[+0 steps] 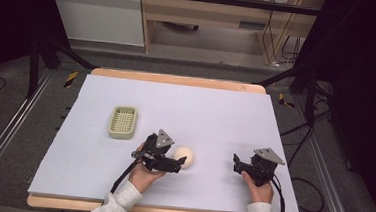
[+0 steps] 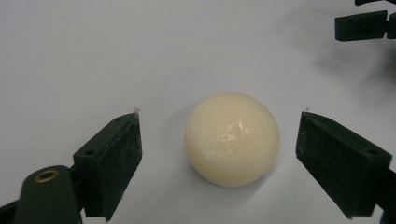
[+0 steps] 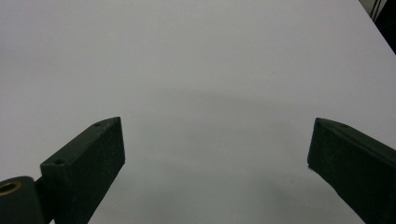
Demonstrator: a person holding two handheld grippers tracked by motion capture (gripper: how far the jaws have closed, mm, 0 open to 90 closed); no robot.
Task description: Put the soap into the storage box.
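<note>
Approach step of a pick, judged from the poses: left gripper (image 1: 178,161) brought up to a cream-coloured ball (image 1: 184,157) resting on the pale table sheet (image 1: 215,118), near the front edge and roughly midway across. Jaws of the left gripper (image 2: 219,140) spread wide, ball (image 2: 232,138) centred between them, a clear gap on either side, no contact with either pad. Next move, as a judgement: closing evenly on the widest part of the ball, low enough to keep the round, glossy surface from squirting forward; likely destination the small slotted tray (image 1: 122,122), well apart to the left and farther back. Right gripper (image 1: 236,165) held idle to the right of the ball, jaws likewise apart and holding nothing, with bare sheet between the jaws in the right gripper view (image 3: 217,154). Contributed by the high view alone: the tray, both hands and sleeves, overall layout. Contributed by the left gripper view alone: exact centring of the ball, the clearance at each pad, a soft highlight on the ball's top.
</note>
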